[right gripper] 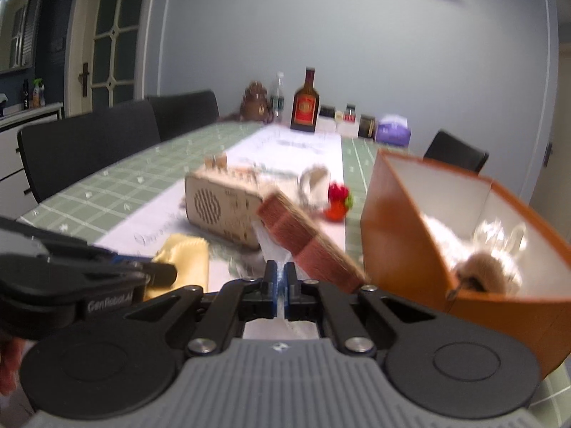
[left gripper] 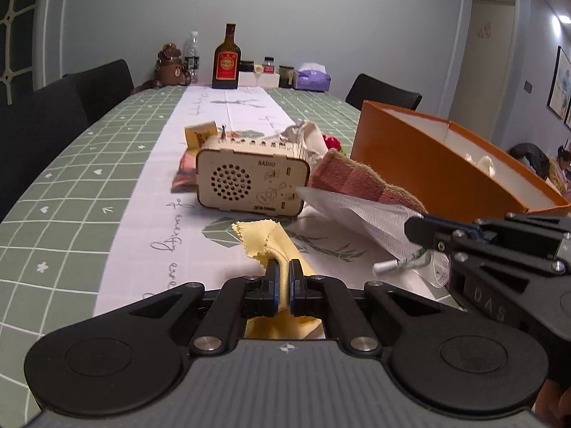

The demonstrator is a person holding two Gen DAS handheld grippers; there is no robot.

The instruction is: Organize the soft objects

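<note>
Checked-cloth table (left gripper: pixel 71 164) with radio (left gripper: pixel 249 182), orange box (left gripper: pixel 428 164)

Your right wrist view is smeared all over: the print on the wooden radio (right gripper: pixel 223 210) cannot be read, and the red toy (right gripper: pixel 337 203) behind it is only a blob. The fluffy things inside the orange box (right gripper: pixel 403 235) blur together, so you cannot tell 1 from another. In your left wrist view the radio (left gripper: pixel 249 182) hides most of the packet (left gripper: pixel 183 174) behind it, and the box (left gripper: pixel 421 164) runs off the right edge. The labels on the jars (left gripper: pixel 268 65) at the far end are too small to read.
</note>
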